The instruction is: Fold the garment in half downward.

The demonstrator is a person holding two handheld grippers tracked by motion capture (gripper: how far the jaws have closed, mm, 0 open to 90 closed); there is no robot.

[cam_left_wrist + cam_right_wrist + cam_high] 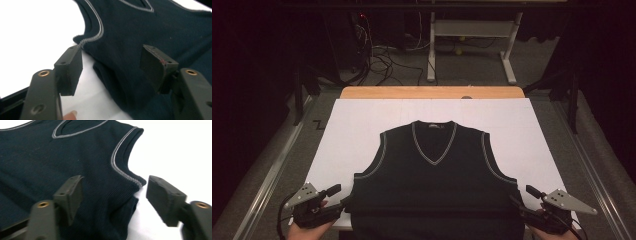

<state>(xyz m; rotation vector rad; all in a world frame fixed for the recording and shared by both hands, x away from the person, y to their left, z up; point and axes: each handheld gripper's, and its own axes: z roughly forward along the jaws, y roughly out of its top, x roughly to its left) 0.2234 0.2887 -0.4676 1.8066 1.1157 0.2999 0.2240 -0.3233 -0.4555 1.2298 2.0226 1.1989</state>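
Observation:
A dark navy sleeveless V-neck vest [434, 185] with grey trim lies flat, front up, on a white sheet [362, 130]. Its hem hangs toward the near table edge. My left gripper [340, 196] sits at the vest's lower left side, below the armhole. In the left gripper view the vest [150, 27] has its side edge between the wide-apart jaws of the left gripper [112, 53], and the pads do not press on it. My right gripper [524, 196] mirrors this at the lower right side. In the right gripper view the vest [50, 157] lies between the parted jaws of the right gripper [115, 181], untouched.
The white sheet covers a wooden table [432, 92] whose far edge shows bare. Beyond it on the carpet stand a white table frame [472, 30] and a tangle of cables [382, 60]. Bare sheet surrounds the vest on the left, right and far sides.

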